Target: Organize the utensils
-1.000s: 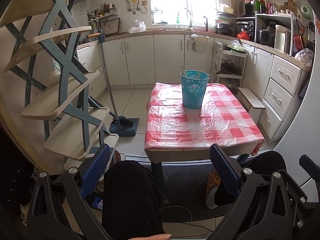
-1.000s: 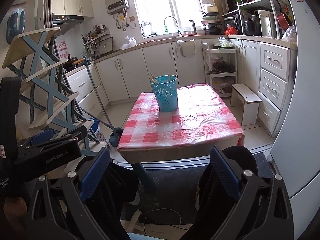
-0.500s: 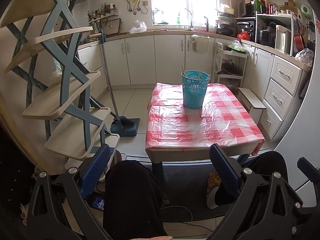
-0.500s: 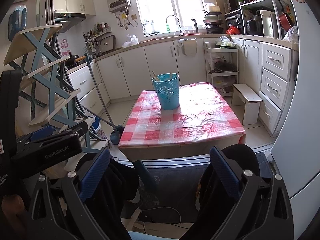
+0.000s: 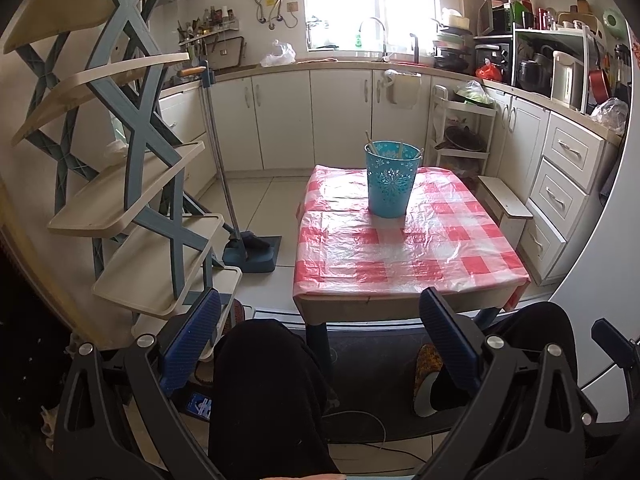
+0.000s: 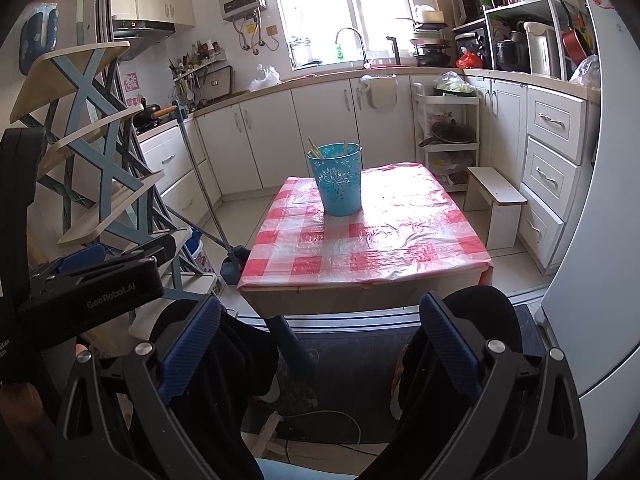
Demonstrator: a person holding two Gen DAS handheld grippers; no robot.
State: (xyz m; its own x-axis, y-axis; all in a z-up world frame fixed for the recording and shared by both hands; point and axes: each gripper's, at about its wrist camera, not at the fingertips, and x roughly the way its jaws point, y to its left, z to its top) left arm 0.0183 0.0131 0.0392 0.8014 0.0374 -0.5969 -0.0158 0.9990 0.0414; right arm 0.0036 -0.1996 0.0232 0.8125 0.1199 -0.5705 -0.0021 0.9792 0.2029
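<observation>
A teal perforated bucket (image 5: 390,180) stands on a table with a red and white checked cover (image 5: 404,248); it also shows in the right wrist view (image 6: 338,179). Several wooden utensil handles (image 5: 370,146) stick out of the bucket's rim. My left gripper (image 5: 320,328) is open and empty, held low over the person's knees, well short of the table. My right gripper (image 6: 320,328) is open and empty, also low and short of the table (image 6: 372,240). The left gripper's body (image 6: 92,292) shows at the left of the right wrist view.
A blue and cream tiered rack (image 5: 132,184) stands at the left. A broom and dustpan (image 5: 248,248) lean beside the table. A small white stool (image 5: 504,208) and drawers (image 5: 560,196) are on the right. Kitchen cabinets and a sink (image 5: 372,40) line the back wall.
Both views have shifted slightly; the table and bucket look a little closer. Both grippers stay open and empty.
</observation>
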